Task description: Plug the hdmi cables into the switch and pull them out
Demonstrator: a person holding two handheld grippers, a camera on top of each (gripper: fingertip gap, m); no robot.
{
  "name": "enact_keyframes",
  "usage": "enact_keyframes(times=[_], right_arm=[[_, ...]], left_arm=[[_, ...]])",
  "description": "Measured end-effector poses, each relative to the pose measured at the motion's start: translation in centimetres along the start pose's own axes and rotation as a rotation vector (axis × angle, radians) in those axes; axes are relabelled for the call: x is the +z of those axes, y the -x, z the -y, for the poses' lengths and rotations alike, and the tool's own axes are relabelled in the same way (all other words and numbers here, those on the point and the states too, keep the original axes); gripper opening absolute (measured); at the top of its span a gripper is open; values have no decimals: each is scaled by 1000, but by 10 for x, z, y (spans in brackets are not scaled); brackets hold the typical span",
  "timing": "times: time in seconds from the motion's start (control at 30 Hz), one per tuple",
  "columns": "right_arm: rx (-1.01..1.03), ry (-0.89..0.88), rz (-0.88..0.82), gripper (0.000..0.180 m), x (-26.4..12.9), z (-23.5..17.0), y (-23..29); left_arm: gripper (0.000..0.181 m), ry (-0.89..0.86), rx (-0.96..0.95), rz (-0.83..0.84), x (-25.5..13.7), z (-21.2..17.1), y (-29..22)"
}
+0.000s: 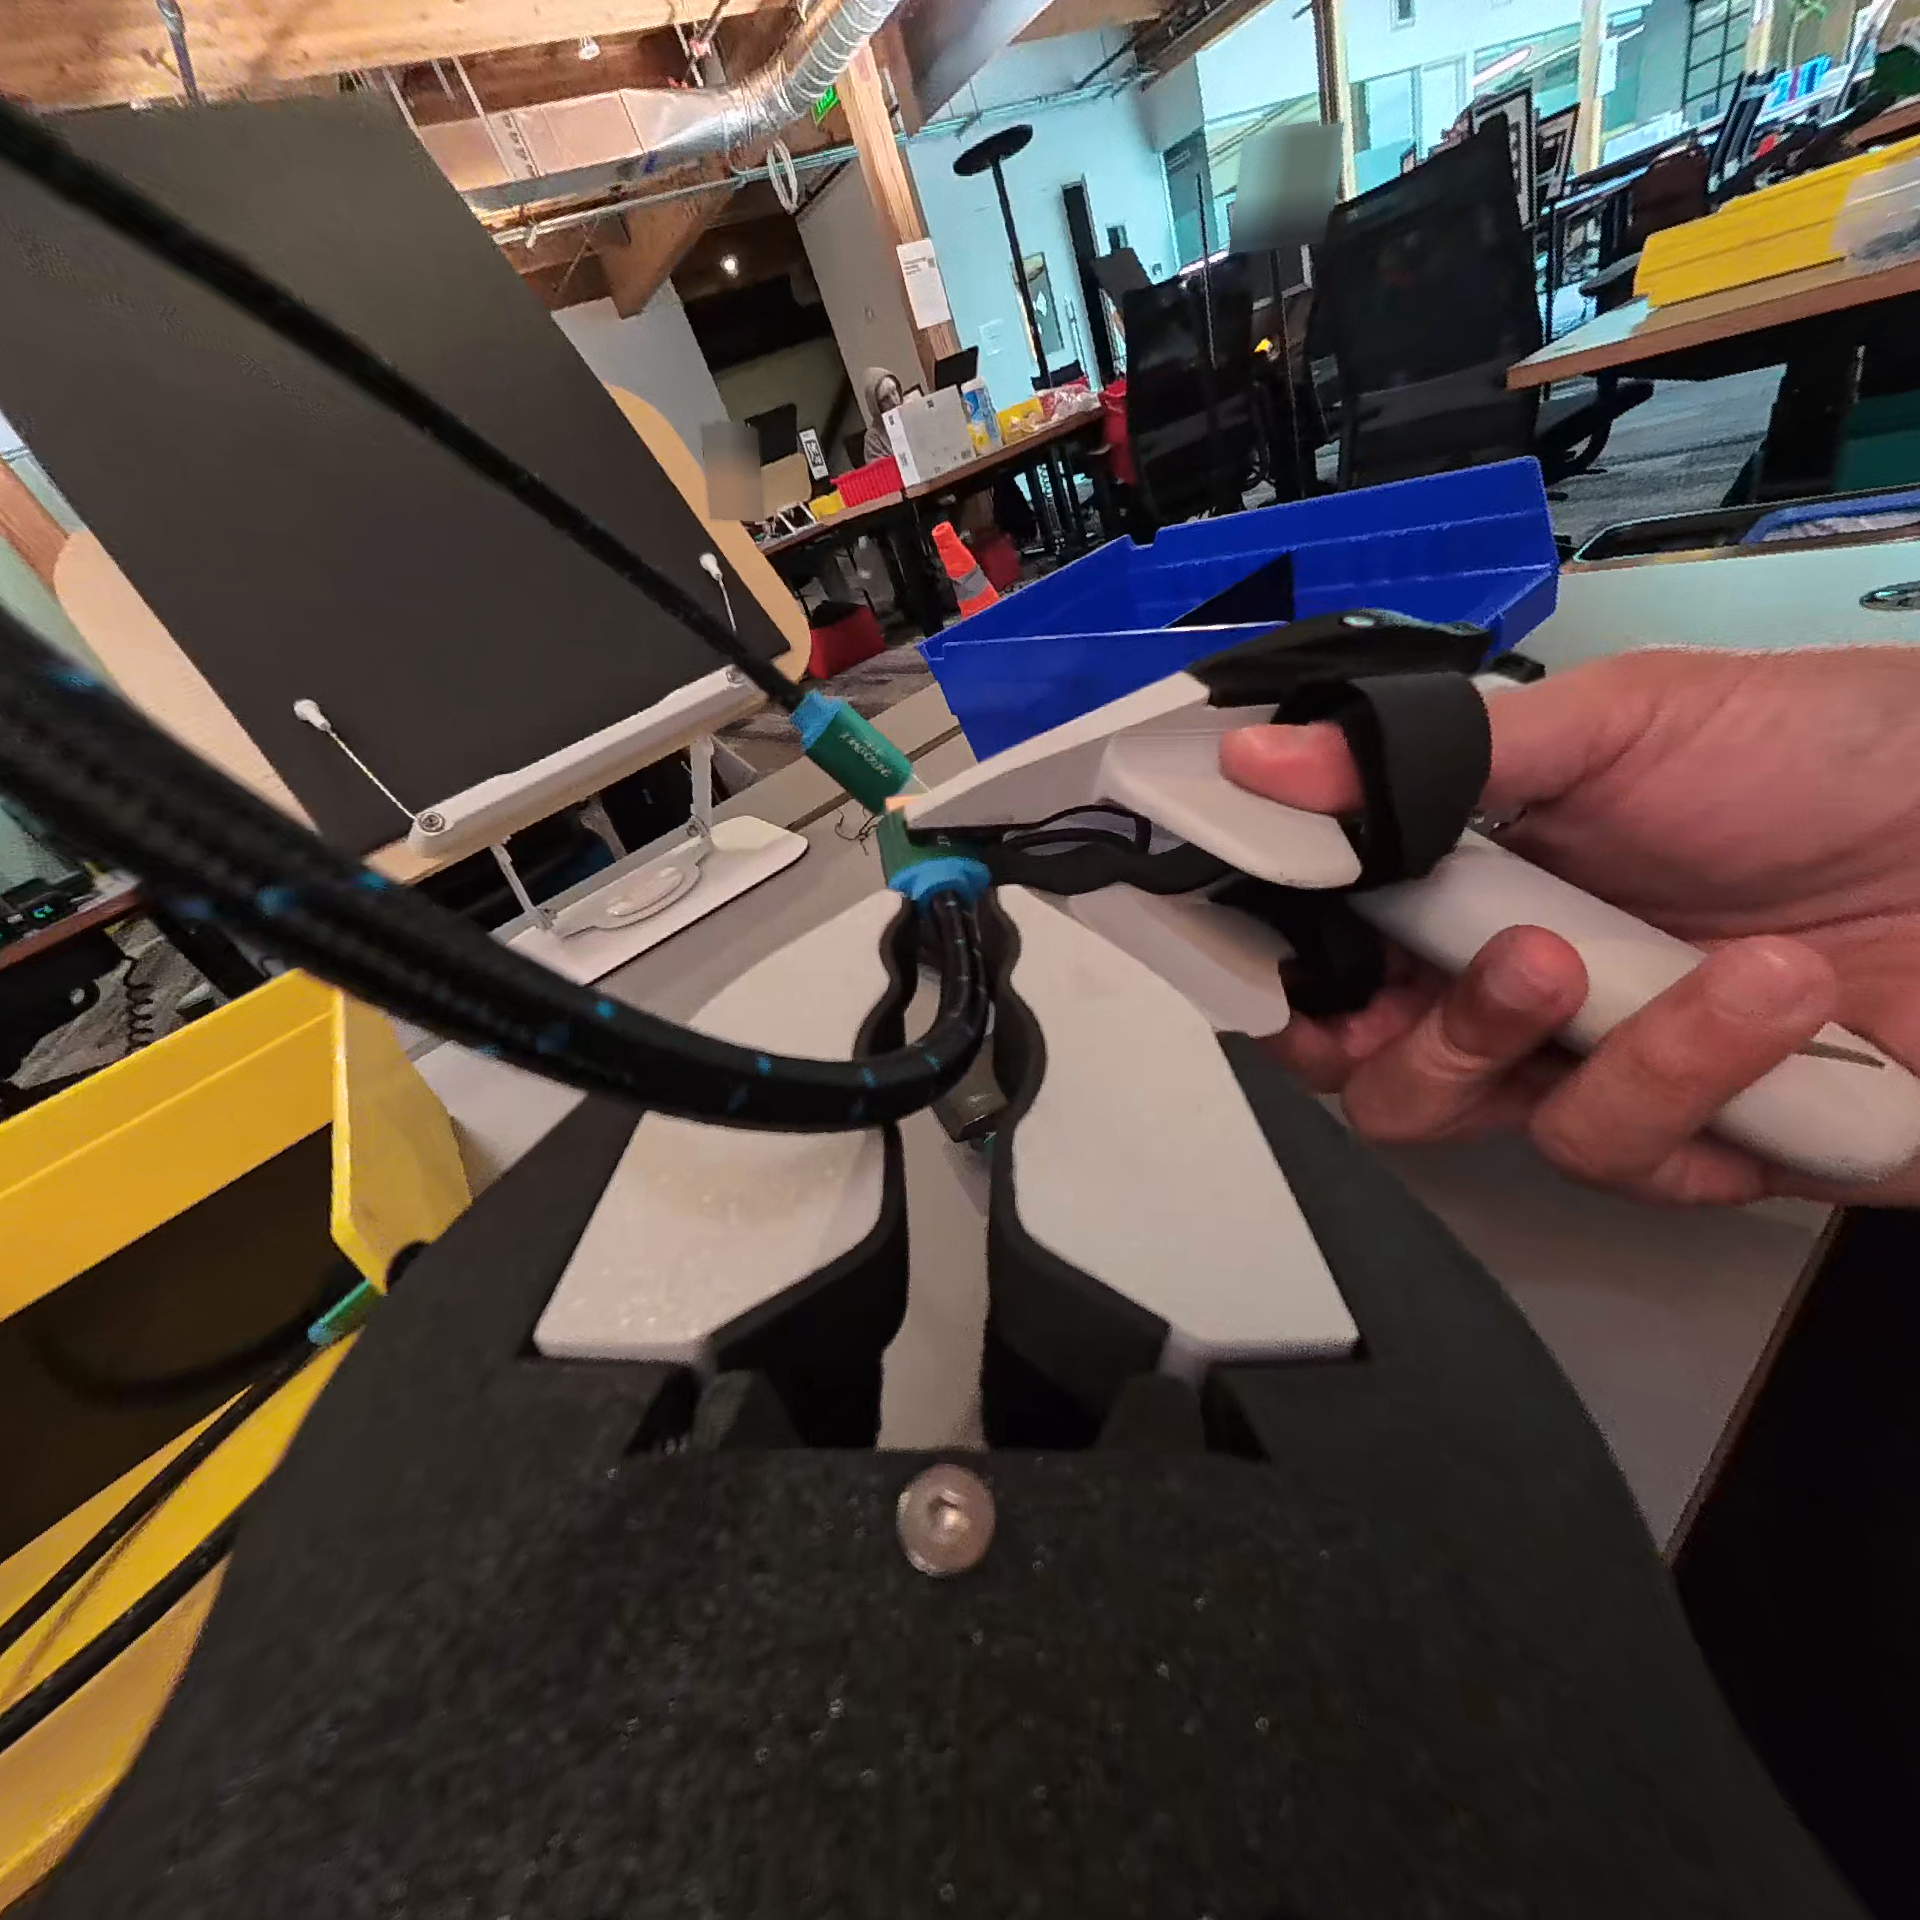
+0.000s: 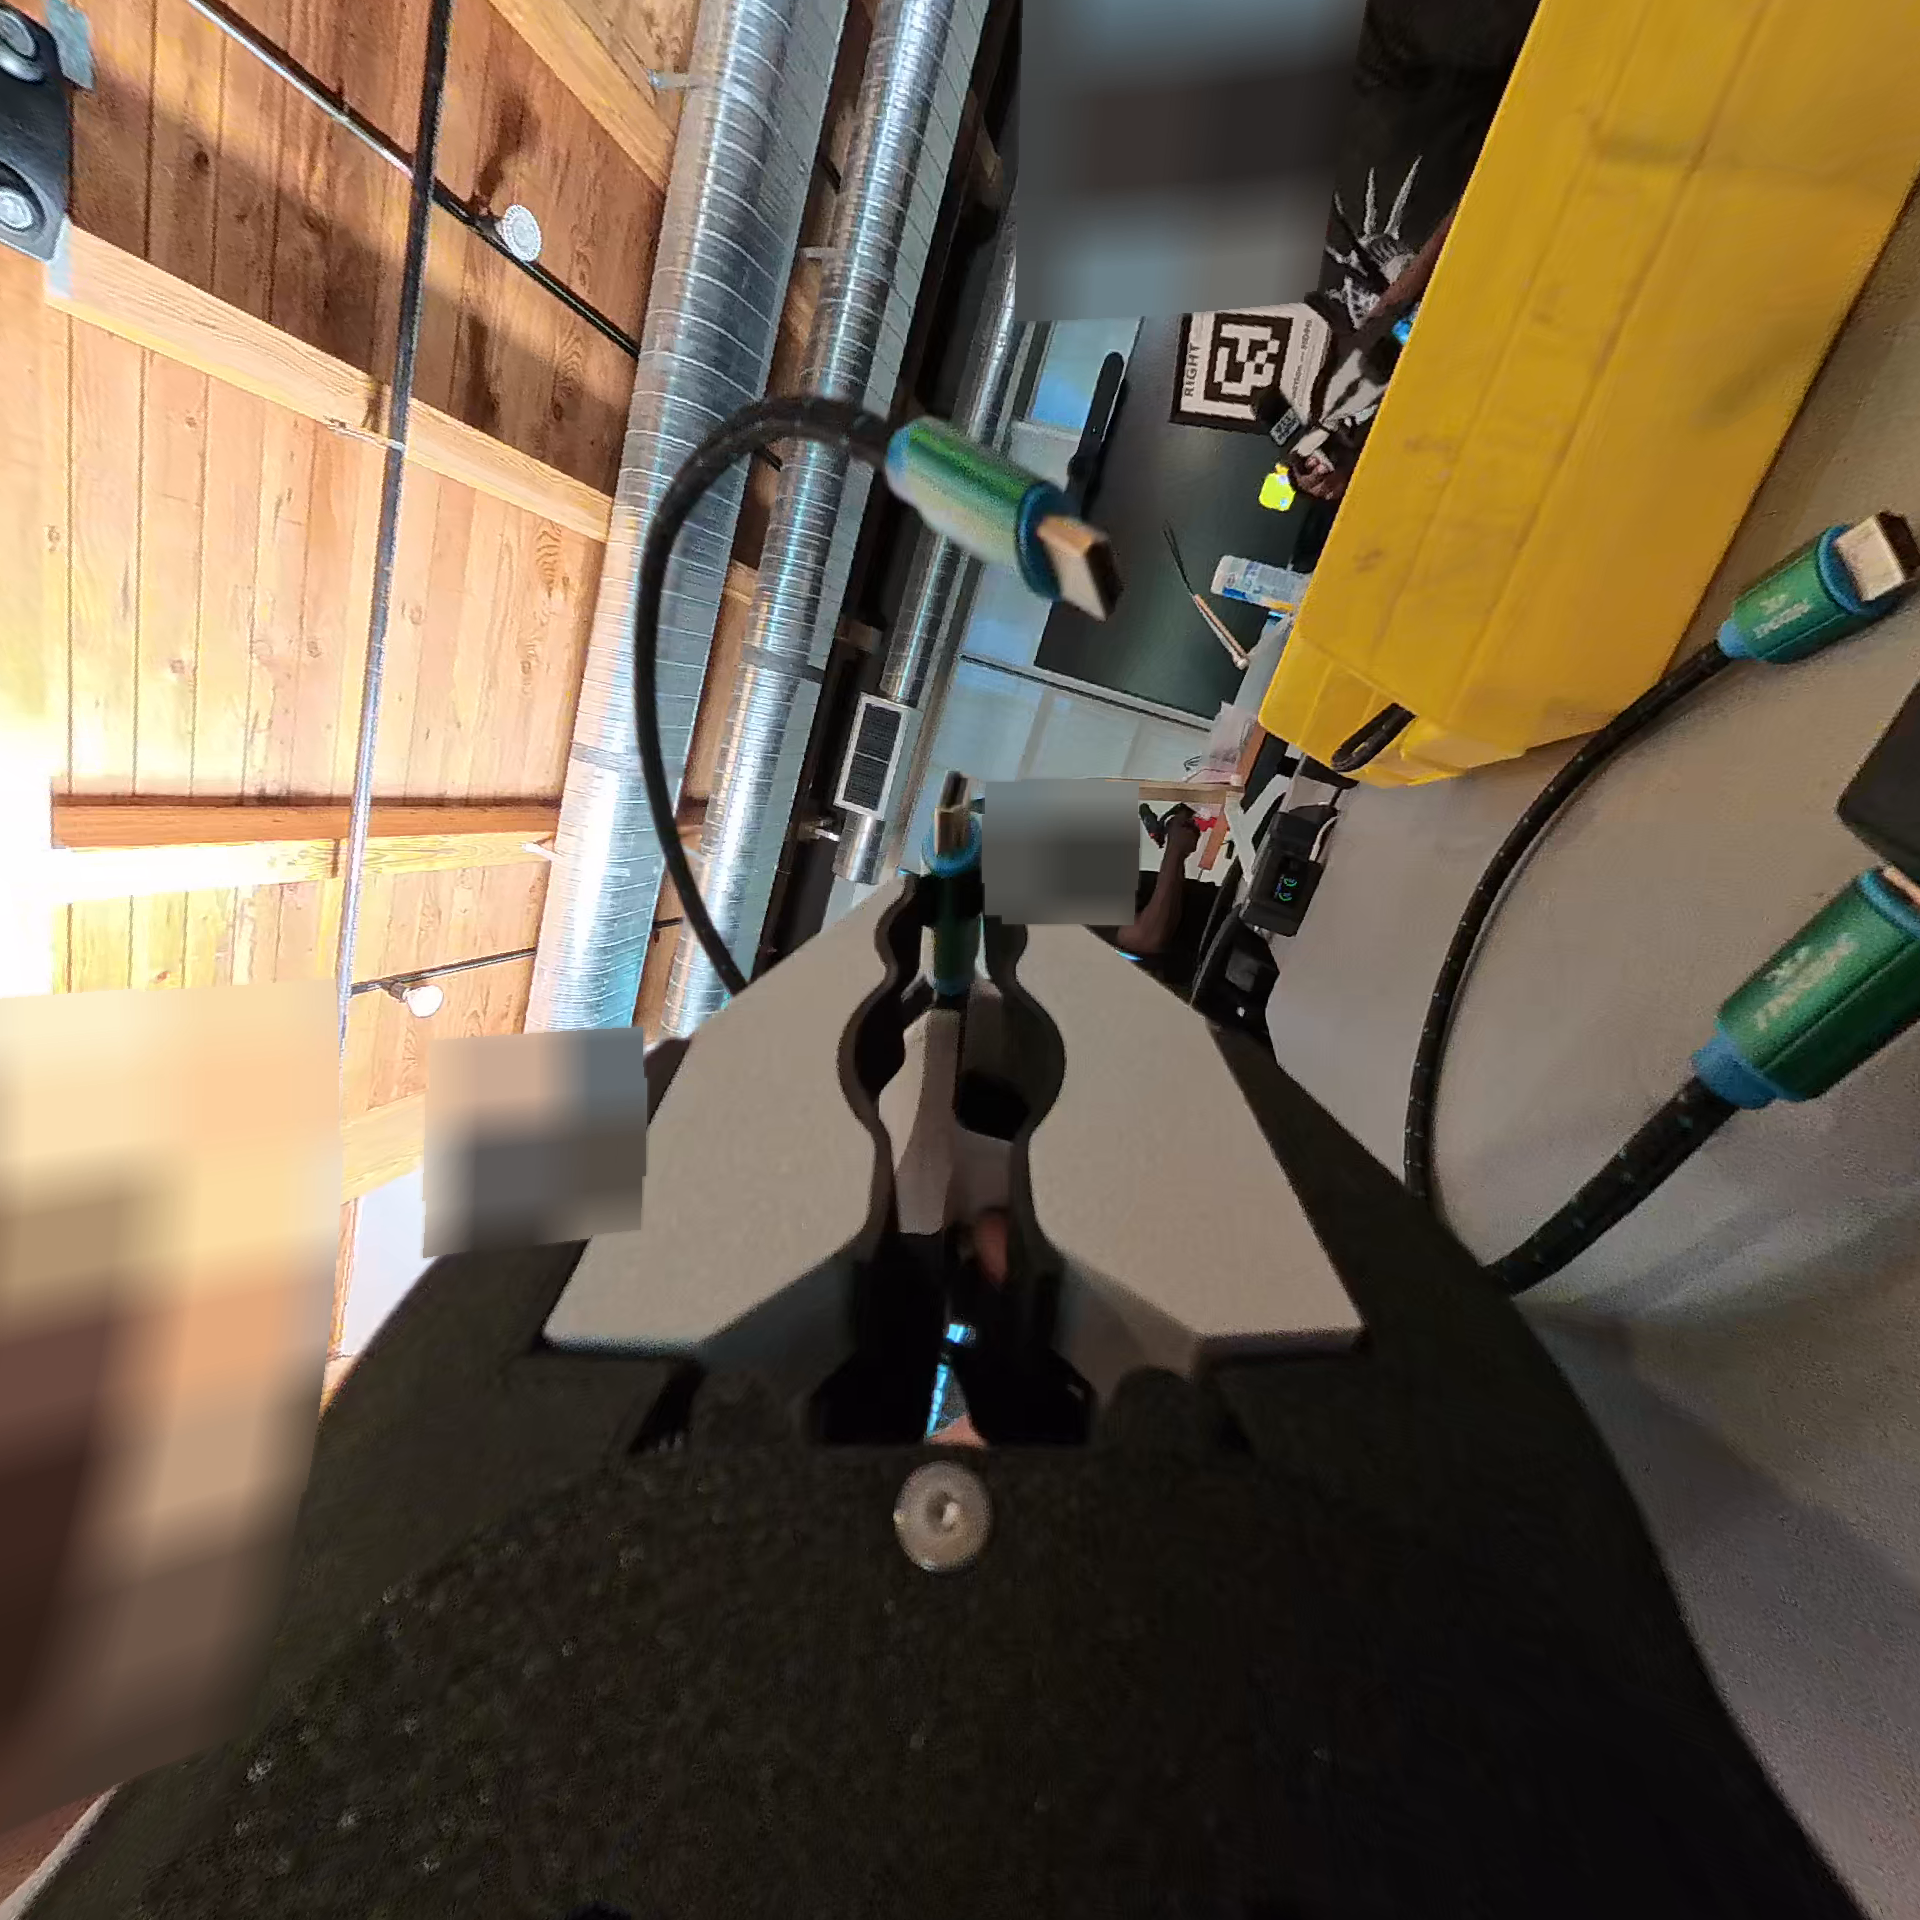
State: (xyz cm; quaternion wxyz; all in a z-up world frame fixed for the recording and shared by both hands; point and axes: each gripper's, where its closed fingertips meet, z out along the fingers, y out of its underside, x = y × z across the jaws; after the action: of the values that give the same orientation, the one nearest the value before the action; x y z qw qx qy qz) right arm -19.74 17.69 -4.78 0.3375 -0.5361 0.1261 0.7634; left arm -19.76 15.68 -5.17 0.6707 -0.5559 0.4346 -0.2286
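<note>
Grey tabletop [image 2: 1714, 1455] lies under an open office with timber ceiling beams. Left gripper [image 1: 940, 935] is clamped on a braided black HDMI cable [image 1: 520, 997] just behind its green plug [image 1: 914, 857], which points forward near the white tip of the right gripper [image 1: 1039, 800], held by a bare hand [image 1: 1714, 914]. Right gripper [image 2: 951, 935] is closed on another green HDMI plug [image 2: 951, 904], metal end forward. A loose plug [image 2: 997, 514] hangs above it. Two more plugs [image 2: 1813, 997] rest on the table beside a yellow bin [image 2: 1558, 416]; a black box at the right edge may be the switch. A blue bin [image 1: 1299, 613] sits farther back
</note>
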Motion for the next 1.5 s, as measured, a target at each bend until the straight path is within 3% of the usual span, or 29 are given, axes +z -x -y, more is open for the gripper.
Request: enact_keyframes(times=[0.23, 0.4, 0.5, 0.63, 0.7, 0.8, 0.93, 1.03, 1.2, 1.5], right_arm=[[-35, 10, 14, 10, -1, 2, 3], [-143, 79, -55, 11, -2, 2, -3], [-402, 179, -192, 14, -9, 12, -9], [-905, 332, -511, 24, -40, 46, -28], [-980, 357, -485, 30, -39, 43, -21], [-900, 371, -414, 35, -23, 21, -24], [-445, 290, -237, 34, -7, 8, -17], [-222, 259, -141, 13, -8, 6, -11], [-99, 191, -131, 11, -11, 6, -17], [-31, 179, -154, 11, -12, 2, -21]], left_arm=[[7, 44, 16, 14, 1, -3, 1], [6, 63, -131, -78, 2, -9, 3], [6, 68, -202, -82, 2, -12, 10], [6, 69, -386, -90, 0, -17, 20], [6, 70, -498, -111, 1, -21, 22], [6, 59, -582, -156, 4, -21, 16], [6, 50, -474, -176, 5, -14, 1], [7, 54, -372, -166, 5, -11, -8], [12, 49, -219, -66, 8, -12, -7], [10, 50, -165, -77, 6, -12, -10]])
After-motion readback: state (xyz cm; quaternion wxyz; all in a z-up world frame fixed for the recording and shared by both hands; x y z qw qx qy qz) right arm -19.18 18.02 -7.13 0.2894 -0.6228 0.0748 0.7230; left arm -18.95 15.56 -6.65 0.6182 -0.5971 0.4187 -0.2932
